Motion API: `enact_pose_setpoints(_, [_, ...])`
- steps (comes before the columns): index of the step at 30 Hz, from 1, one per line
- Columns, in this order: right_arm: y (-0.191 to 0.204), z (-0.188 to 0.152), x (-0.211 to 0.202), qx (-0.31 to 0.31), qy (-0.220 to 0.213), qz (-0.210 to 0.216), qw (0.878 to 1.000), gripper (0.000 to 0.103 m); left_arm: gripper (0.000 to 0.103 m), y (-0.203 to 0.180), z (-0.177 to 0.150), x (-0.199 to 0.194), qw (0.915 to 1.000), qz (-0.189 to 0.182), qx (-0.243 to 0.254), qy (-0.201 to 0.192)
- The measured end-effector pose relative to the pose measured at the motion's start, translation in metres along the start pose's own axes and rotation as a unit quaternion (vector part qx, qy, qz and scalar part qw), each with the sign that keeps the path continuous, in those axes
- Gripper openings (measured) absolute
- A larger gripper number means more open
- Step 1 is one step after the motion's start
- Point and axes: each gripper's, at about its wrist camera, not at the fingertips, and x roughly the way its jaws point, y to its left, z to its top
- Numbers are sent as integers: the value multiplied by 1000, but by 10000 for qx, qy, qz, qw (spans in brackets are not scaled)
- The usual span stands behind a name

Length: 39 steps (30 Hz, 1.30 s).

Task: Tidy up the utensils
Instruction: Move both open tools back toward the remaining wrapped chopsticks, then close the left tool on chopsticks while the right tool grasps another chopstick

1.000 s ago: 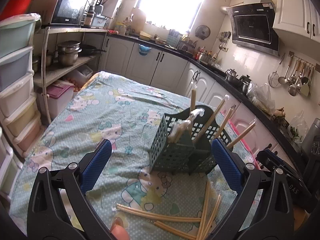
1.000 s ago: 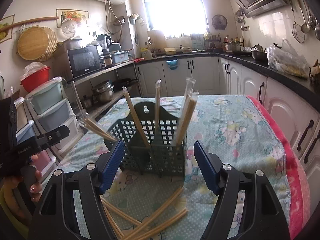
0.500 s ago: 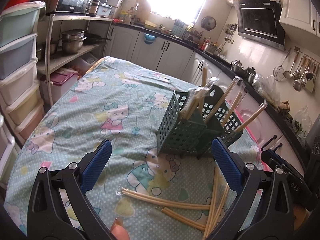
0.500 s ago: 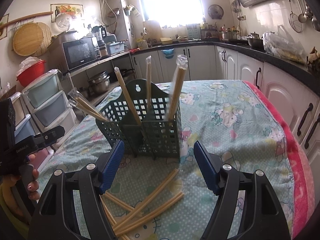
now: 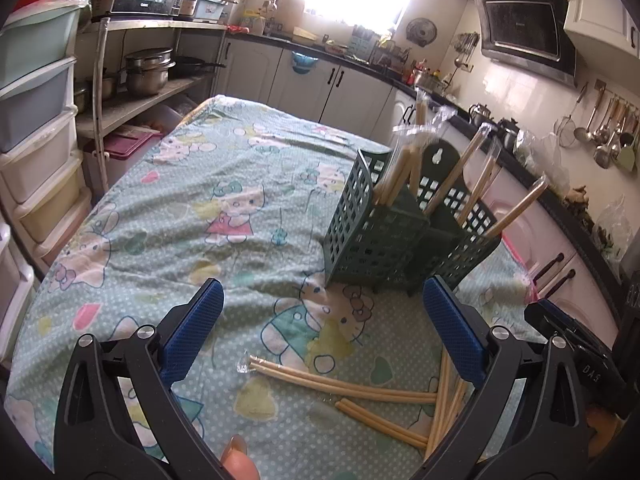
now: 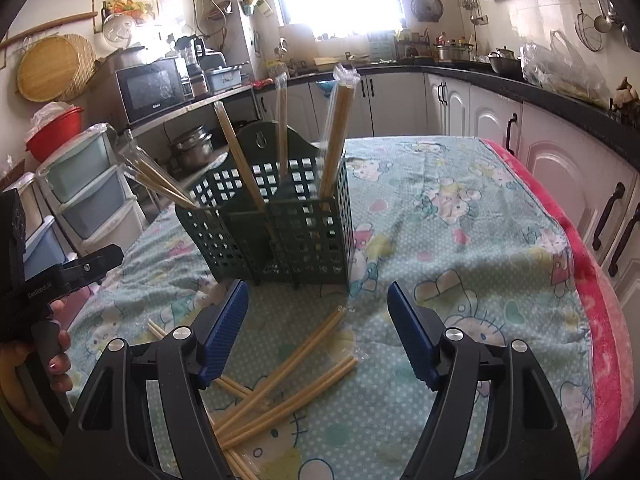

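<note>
Both claws, left (image 5: 320,332) and right (image 6: 316,328), are being lowered wide and empty toward the loose chopsticks (image 6: 280,376); pickup is being prepared; the basket (image 6: 272,232) is being left partly filled.

A microwave (image 6: 150,90) sits on a shelf above stacked metal pots (image 5: 148,70). Pastel plastic drawers (image 6: 86,184) stand beside it, a red basin (image 6: 54,132) on top. Ladles (image 5: 604,128) hang on the tiled wall.

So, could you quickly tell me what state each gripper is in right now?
Left gripper: open, holding nothing.
Right gripper: open, holding nothing.
</note>
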Motion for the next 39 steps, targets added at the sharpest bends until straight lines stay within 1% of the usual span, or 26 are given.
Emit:
enact_pose_setpoints(7, [-2,-10,9,25,175,-42,9998,70,92,-1,-12,10,9997,52,49,221])
enact_pose_setpoints(11, [-5,-17,17,34,351,-92,9993,70,92,-1,-20,15,9992,19,52,393])
enact_pose_setpoints(13, [-8,-21,21,68,437,-120,9989,70,92,1,-24,18,9985,-94,36,532])
enact_pose_setpoints(15, [-10,-24,23,97,499,-141,9986,70,92,2,-29,21,9979,-60,66,639])
enact_pose_setpoints(19, [-16,-29,27,185,570,-178,9980,70,92,12,-39,27,9954,-164,-119,940])
enact_pose_setpoints(23, [-20,-32,31,242,640,-190,9975,70,83,17,-45,27,9934,-357,-255,1062])
enact_pose_setpoints(25, [-20,-32,32,259,664,-189,9973,70,77,21,-47,31,9917,-415,-350,1168])
enact_pose_setpoints(27, [-21,-34,33,281,695,-185,9970,70,73,23,-48,36,9902,-440,-446,1249])
enact_pose_setpoints(32, [-21,-36,36,267,750,-193,9966,70,72,31,-50,50,9871,-437,-662,1394])
enact_pose_setpoints(36, [-21,-37,41,258,824,-181,9961,70,72,32,-43,59,9871,-362,-698,1395])
enact_pose_setpoints(39, [-21,-40,45,243,930,-159,9952,70,70,33,-39,66,9876,-284,-706,1374])
